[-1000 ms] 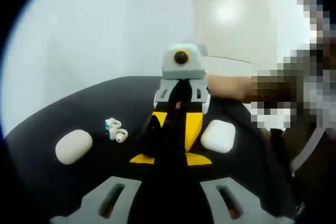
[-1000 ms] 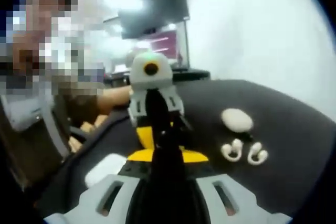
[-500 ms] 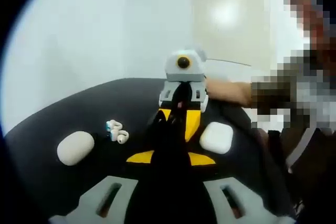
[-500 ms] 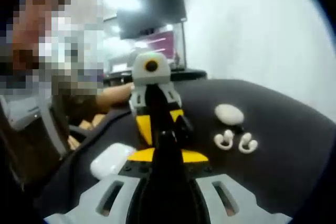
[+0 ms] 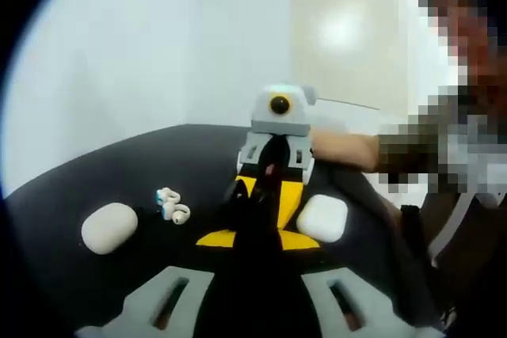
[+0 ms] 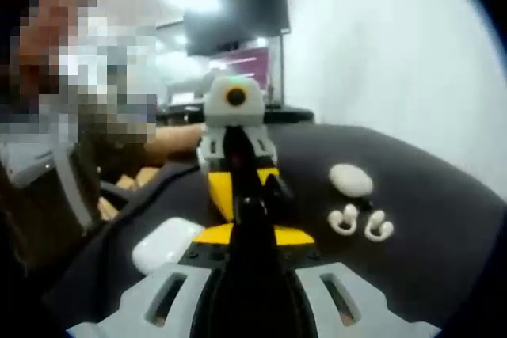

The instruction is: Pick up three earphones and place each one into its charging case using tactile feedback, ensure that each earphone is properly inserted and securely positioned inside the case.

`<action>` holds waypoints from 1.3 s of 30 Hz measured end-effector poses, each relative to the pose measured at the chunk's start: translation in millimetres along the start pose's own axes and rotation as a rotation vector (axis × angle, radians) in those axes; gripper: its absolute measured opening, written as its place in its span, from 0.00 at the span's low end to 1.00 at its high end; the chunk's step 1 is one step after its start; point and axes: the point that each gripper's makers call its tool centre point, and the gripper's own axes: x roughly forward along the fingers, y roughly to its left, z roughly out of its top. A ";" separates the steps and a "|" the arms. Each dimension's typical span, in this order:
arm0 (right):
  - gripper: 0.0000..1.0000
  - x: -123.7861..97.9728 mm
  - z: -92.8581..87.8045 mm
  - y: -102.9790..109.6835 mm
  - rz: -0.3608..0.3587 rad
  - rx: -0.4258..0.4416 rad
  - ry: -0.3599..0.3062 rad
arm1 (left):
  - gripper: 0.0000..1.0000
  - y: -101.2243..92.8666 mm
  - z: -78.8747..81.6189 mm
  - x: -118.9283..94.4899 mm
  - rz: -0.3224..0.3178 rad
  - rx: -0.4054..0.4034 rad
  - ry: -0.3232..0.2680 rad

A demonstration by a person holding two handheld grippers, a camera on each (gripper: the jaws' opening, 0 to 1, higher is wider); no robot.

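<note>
On the black table point(image 5: 119, 172), a white oval charging case point(image 5: 109, 227) lies at the left with white earphones point(image 5: 170, 205) just right of it. A white rounded-square case point(image 5: 322, 218) lies to the right. My left gripper point(image 5: 255, 195) is shut, its black jaws pressed together over the table's middle. My right gripper point(image 5: 265, 176) faces it tip to tip. In the right gripper view, my right gripper point(image 6: 249, 207) is shut too and my left gripper point(image 6: 242, 184) points back at it. There the oval case point(image 6: 350, 180) and two earphones point(image 6: 360, 223) lie right, the squarish case point(image 6: 162, 244) left.
A person sits close behind the table, with a forearm point(image 5: 344, 148) reaching along its far side. A dark monitor point(image 6: 238, 9) hangs on the wall behind. The table's curved edge point(image 5: 47, 176) runs along the left, with a white wall beyond.
Both views have shifted slightly with the hands. The two grippers stay tip to tip and shut. The cases and earphones lie where they were.
</note>
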 end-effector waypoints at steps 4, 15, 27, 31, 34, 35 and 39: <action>0.18 -0.7 -0.9 -0.8 0.000 0.002 -0.002 | 0.14 -0.2 -0.8 1.0 0.002 0.003 0.001; 0.18 -5.5 -3.2 -1.1 0.000 0.027 0.001 | 0.14 0.0 -3.0 3.8 0.014 0.022 0.019; 0.18 -4.2 -1.4 4.3 0.012 -0.008 0.008 | 0.15 -5.7 2.9 6.1 -0.007 0.039 0.007; 0.18 -3.9 -1.2 5.0 0.012 -0.001 0.006 | 0.14 -5.6 3.6 5.9 -0.010 0.038 0.009; 0.18 -3.9 -1.2 4.7 0.012 -0.001 0.007 | 0.14 -5.4 3.5 5.6 -0.008 0.041 0.010; 0.18 -4.1 -1.2 4.5 0.012 -0.002 0.006 | 0.14 -5.5 3.6 5.6 -0.008 0.041 0.009; 0.21 -6.5 -2.5 5.7 0.021 0.001 0.012 | 0.14 -5.8 3.5 5.6 -0.007 0.046 0.011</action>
